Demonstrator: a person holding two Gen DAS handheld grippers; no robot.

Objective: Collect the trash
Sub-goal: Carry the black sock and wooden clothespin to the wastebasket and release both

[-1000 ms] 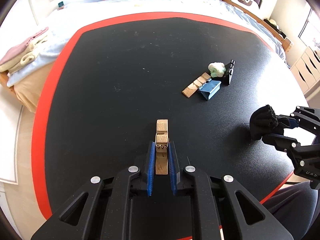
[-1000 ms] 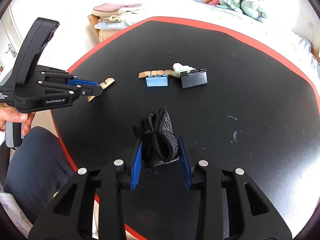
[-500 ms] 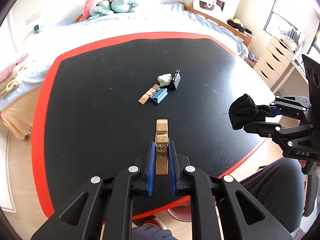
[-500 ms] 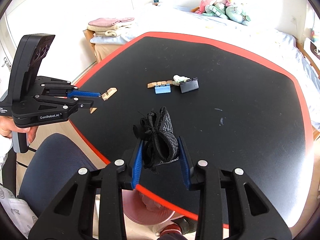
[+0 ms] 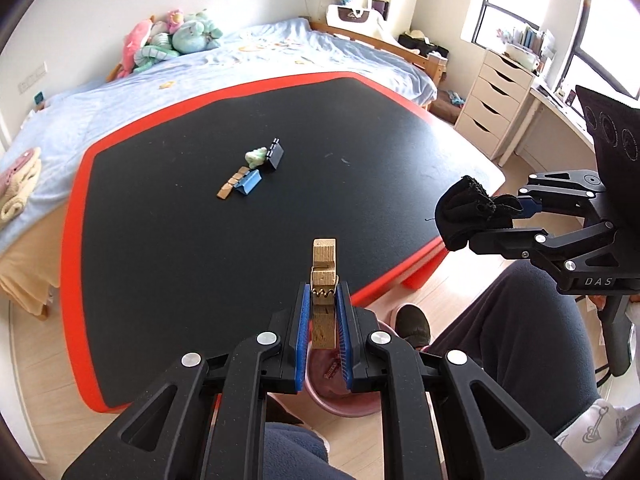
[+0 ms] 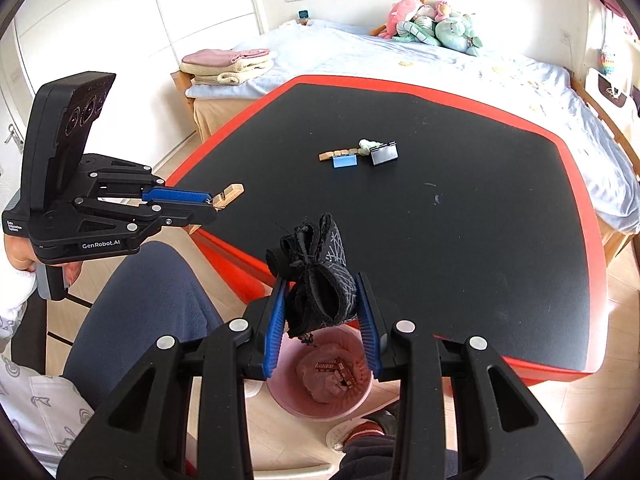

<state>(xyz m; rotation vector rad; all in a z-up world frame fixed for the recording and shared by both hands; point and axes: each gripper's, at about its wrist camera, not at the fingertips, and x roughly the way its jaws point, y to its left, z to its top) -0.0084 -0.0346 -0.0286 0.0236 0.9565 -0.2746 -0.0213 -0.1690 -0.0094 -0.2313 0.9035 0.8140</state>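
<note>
Wooden clothespin clamped in left hand-held gripper; black cloth, perhaps a sock, in right.

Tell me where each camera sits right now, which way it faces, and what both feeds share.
Left wrist: sits behind the left gripper, facing down past its fingers shut on a wooden clothespin, across the table; the right gripper, a trouser leg and a shoe show.
Right wrist: sits behind the right gripper, facing down past a black cloth bundle to the pink bin; the left gripper and hand show.
Shared: table, bin, leftover clips, bed.
</note>
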